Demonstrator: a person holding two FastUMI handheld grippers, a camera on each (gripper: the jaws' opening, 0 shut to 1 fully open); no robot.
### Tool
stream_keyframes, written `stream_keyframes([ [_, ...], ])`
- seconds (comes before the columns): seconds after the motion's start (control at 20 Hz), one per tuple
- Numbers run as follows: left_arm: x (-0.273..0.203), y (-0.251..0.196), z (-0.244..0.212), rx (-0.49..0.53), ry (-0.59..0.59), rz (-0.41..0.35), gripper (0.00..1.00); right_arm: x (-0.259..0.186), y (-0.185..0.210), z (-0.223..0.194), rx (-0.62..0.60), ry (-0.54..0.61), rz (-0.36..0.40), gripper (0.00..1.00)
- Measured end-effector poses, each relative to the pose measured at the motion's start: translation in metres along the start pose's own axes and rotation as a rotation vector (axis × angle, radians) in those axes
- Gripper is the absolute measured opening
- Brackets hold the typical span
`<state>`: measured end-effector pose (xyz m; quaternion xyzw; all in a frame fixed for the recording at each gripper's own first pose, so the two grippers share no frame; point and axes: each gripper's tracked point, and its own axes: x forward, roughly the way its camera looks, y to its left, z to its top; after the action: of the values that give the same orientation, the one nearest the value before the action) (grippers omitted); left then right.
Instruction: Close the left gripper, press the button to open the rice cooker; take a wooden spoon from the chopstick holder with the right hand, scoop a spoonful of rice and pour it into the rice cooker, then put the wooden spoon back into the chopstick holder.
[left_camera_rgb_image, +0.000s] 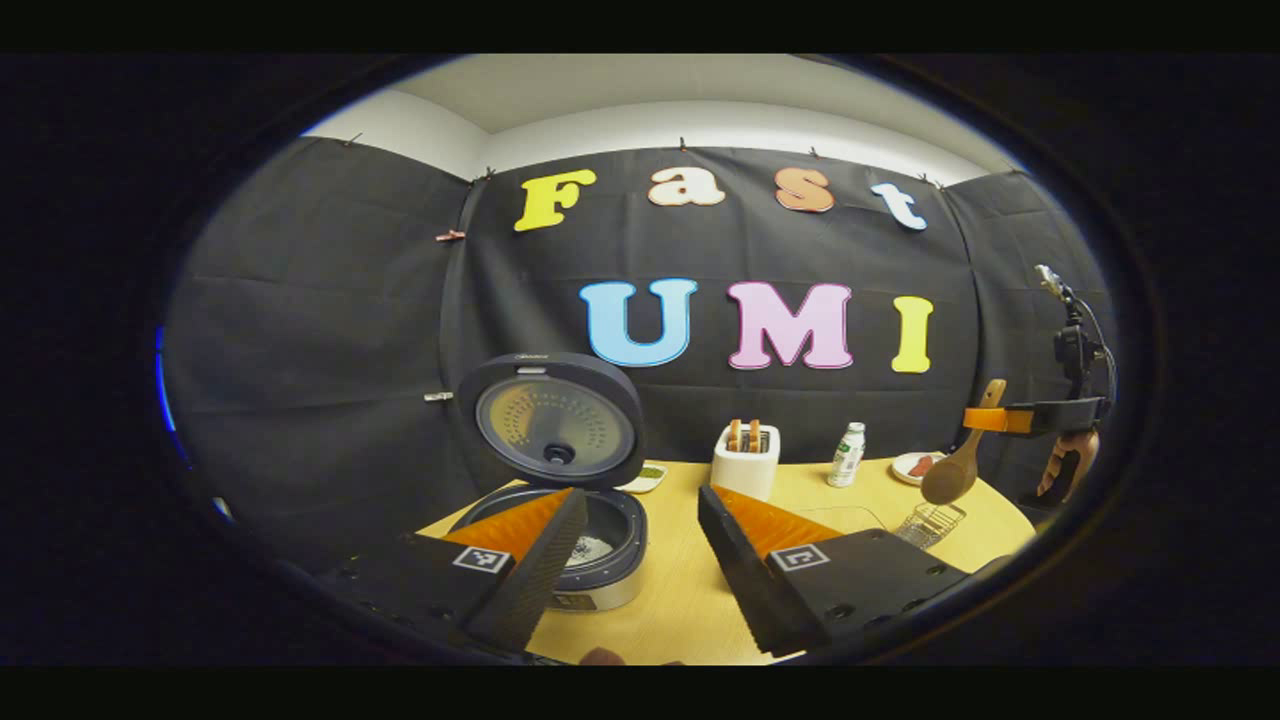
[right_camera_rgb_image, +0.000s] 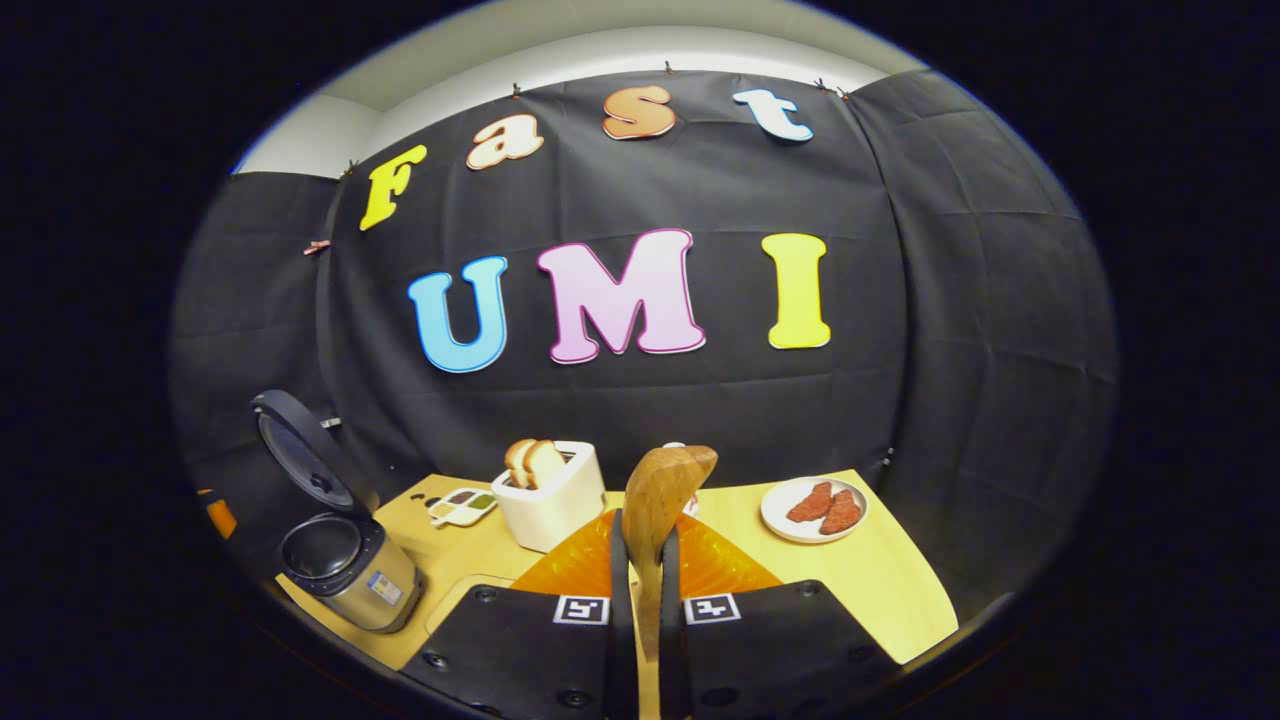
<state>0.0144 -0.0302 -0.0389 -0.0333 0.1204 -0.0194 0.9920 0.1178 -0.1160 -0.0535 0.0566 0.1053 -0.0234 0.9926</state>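
Now – right claw (right_camera_rgb_image: 640, 560) clamps wooden spoon (right_camera_rgb_image: 662, 490) between 2 fingers | left claw (left_camera_rgb_image: 635, 545) wide – rice cooker (left_camera_rgb_image: 560, 520) open

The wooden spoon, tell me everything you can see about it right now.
The wooden spoon is one piece of smooth, mid-brown wood with a rounded bowl and a flat, slim handle. The right tool is shut on its handle, both fingers pressing it. In the left gripper view the wooden spoon hangs in the air with its bowl down and handle tip up, tilted, over the wire chopstick holder at the table edge, touching nothing but the tool. No rice can be made out on it.
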Motion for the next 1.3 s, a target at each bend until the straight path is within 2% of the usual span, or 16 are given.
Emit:
stream_keyframes([
  [0.25,0.0,-0.005,0.003,-0.006,0.0,0.022,0.79,0.007,-0.044,-0.013,-0.02,0.004,-0.071,0.13],
  [0.35,-0.001,-0.007,0.002,-0.003,0.003,0.033,0.8,0.012,-0.052,-0.027,-0.02,0.037,-0.074,0.13],
  [0.9,0.0,-0.009,0.0,0.013,0.025,0.06,0.79,0.029,-0.059,-0.091,-0.025,0.177,-0.082,0.13],
  [1.3,-0.001,-0.012,0.001,0.02,0.02,0.047,0.79,0.016,-0.069,-0.124,0.005,0.269,-0.136,0.17],
])
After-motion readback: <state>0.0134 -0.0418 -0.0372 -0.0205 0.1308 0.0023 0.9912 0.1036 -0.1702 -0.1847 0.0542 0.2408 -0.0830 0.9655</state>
